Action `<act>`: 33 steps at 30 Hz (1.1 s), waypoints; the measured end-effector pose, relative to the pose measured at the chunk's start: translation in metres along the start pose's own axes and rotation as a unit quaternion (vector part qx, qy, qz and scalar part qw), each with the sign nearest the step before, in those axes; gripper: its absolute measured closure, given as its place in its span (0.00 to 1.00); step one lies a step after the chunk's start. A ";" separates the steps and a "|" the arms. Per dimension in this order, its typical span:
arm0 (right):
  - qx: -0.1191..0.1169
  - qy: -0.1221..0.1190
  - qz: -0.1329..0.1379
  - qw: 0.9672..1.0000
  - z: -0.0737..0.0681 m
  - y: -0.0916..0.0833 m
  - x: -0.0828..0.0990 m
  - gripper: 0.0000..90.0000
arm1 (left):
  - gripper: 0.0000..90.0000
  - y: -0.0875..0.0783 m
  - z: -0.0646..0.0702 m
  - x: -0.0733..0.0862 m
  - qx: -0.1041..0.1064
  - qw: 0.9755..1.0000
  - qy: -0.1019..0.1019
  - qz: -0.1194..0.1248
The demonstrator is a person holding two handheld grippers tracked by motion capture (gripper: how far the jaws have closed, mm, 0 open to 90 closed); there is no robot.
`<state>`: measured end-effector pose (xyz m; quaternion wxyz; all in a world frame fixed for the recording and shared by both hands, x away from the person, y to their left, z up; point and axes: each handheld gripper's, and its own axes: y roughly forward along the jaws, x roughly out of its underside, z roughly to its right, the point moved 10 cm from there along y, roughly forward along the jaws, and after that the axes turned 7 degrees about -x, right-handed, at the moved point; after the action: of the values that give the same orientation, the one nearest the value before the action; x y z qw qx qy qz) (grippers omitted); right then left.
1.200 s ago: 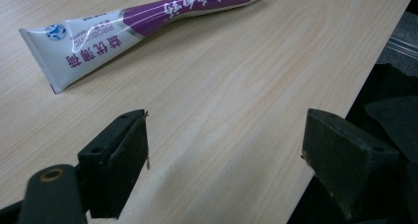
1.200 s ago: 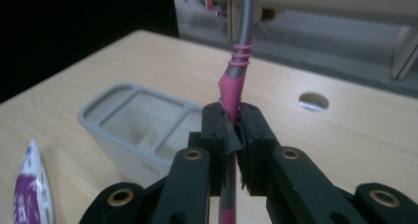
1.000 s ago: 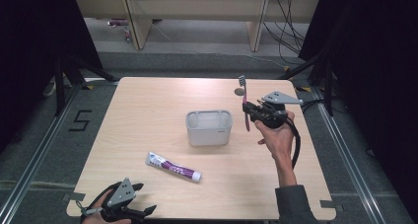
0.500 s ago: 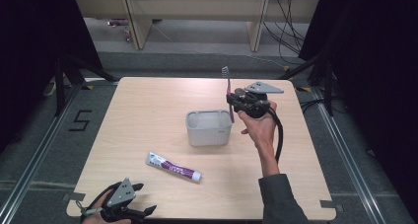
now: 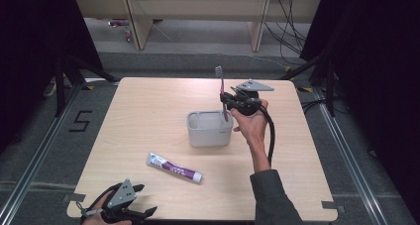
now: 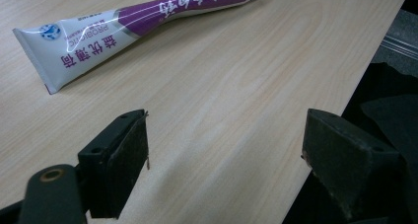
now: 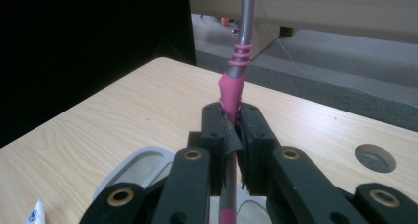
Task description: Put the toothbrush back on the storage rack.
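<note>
Two grippers are in play, and they stand well apart. Nearest the person, the left gripper (image 5: 130, 211) rests at the near left corner of the table (image 5: 148, 111) with its jaws spread wide and nothing between them; in the left gripper view bare wood shows in the gap. Just beyond it lies a tube of toothpaste (image 5: 174, 167) — flat, its long axis running across the table, cap end toward the right. This tube is near the left gripper and well clear of the right one.

Farther out, at mid-table, stands a grey holder (image 5: 210, 128), open at the top and upright. The right gripper (image 5: 228, 99) hovers at the holder's far right edge, jaws clamped on a pink toothbrush (image 5: 222, 88). In the right gripper view the pads (image 7: 213, 145) pinch the pink handle (image 7: 230, 93) low down, with the grey shaft rising above them.

Relation that governs the coming move: the toothbrush's long axis is close to vertical, bristle head up, and its lower end appears to hang just over or just inside the holder's mouth — which of the two cannot be told from the high view. The holder lies directly below and slightly to the left of the right gripper. Judgement: the next move is a straight lowering of the brush into the holder, calling for the shaft to be kept upright and clear of the rim.
</note>
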<state>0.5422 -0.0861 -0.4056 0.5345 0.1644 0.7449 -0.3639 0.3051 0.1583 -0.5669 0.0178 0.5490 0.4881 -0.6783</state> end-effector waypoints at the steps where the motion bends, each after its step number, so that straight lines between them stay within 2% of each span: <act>1: 0.000 0.000 0.000 1.000 0.000 0.000 0.000 0.92 | 0.19 0.000 0.000 0.000 0.001 1.000 -0.001 0.001; 4: 0.006 -0.001 -0.001 1.000 0.003 0.002 0.001 0.92 | 0.19 0.000 0.000 0.001 -0.001 1.000 0.004 -0.003; 5: 0.007 -0.001 -0.002 1.000 0.004 0.002 0.001 0.92 | 0.19 0.000 0.000 0.001 -0.002 1.000 -0.002 -0.003; 6: 0.006 0.001 -0.002 1.000 0.004 0.002 0.002 0.92 | 0.19 -0.001 -0.001 0.001 -0.001 1.000 0.006 -0.003; 7: 0.009 0.008 -0.003 1.000 0.004 0.003 0.003 0.92 | 0.19 0.000 0.000 0.001 -0.002 1.000 -0.001 -0.004; 8: 0.010 0.009 -0.003 1.000 0.004 0.003 0.004 0.92 | 0.19 0.000 0.000 0.000 0.001 1.000 0.003 0.000; 10: 0.008 0.000 -0.003 1.000 0.005 0.005 0.005 0.92 | 0.19 0.000 -0.001 0.001 -0.003 1.000 0.006 -0.003; 14: 0.012 0.006 -0.008 1.000 0.007 0.009 0.011 0.92 | 0.19 0.000 0.003 -0.001 0.006 1.000 -0.007 0.004; 15: 0.015 0.009 -0.006 1.000 0.008 0.010 0.012 0.92 | 0.19 0.000 0.002 0.000 0.006 1.000 -0.001 0.000; 16: 0.016 0.007 -0.009 1.000 0.009 0.010 0.014 0.92 | 0.19 0.000 0.003 -0.001 0.006 1.000 -0.005 0.005; 17: 0.011 0.013 -0.009 1.000 0.009 0.012 0.015 0.92 | 0.19 -0.001 0.000 0.000 0.000 1.000 0.004 -0.002; 18: 0.021 0.005 -0.008 1.000 0.012 0.013 0.016 0.92 | 0.19 -0.001 0.000 0.001 0.002 1.000 0.007 -0.004; 19: 0.018 0.016 -0.012 1.000 0.010 0.013 0.019 0.92 | 0.19 0.000 0.000 0.000 0.001 1.000 0.003 0.000; 20: 0.018 0.011 -0.013 1.000 0.011 0.014 0.020 0.92 | 0.19 0.000 0.003 -0.001 0.005 1.000 -0.006 0.005; 22: 0.018 0.017 -0.013 1.000 0.011 0.016 0.022 0.92 | 0.19 0.000 0.003 -0.001 0.006 1.000 -0.005 0.005; 23: 0.018 0.012 -0.016 1.000 0.011 0.016 0.023 0.92 | 0.19 -0.001 0.002 0.000 0.008 1.000 -0.001 0.000; 24: 0.017 0.008 -0.014 1.000 0.012 0.017 0.025 0.92 | 0.19 0.000 0.004 -0.001 0.008 1.000 -0.008 0.002; 25: 0.019 0.018 -0.016 1.000 0.012 0.017 0.027 0.92 | 0.19 0.000 0.003 -0.001 0.004 1.000 -0.006 0.006; 26: 0.020 0.011 -0.017 1.000 0.014 0.018 0.027 0.92 | 0.19 0.001 0.003 -0.001 0.004 1.000 -0.006 0.007; 27: 0.019 0.021 -0.017 0.999 0.014 0.018 0.029 0.92 | 0.19 0.001 0.003 -0.001 0.003 1.000 -0.006 0.006; 30: 0.023 0.012 -0.017 1.000 0.018 0.019 0.033 0.92 | 0.19 0.000 0.003 -0.001 0.002 1.000 -0.007 0.006; 31: 0.023 0.012 -0.017 1.000 0.018 0.019 0.033 0.92 | 0.19 0.000 0.003 -0.001 0.002 1.000 -0.007 0.006; 32: 0.020 0.024 -0.020 0.999 0.016 0.018 0.035 0.92 | 0.19 0.000 0.003 -0.001 0.003 1.000 -0.007 0.006; 33: 0.022 0.019 -0.019 0.999 0.018 0.018 0.035 0.92 | 0.19 0.001 0.003 -0.001 0.003 1.000 -0.009 0.008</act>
<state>0.5525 -0.0913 -0.4478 0.5095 0.1691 0.7497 -0.3869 0.3038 0.1549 -0.5665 0.0254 0.5469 0.4816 -0.6843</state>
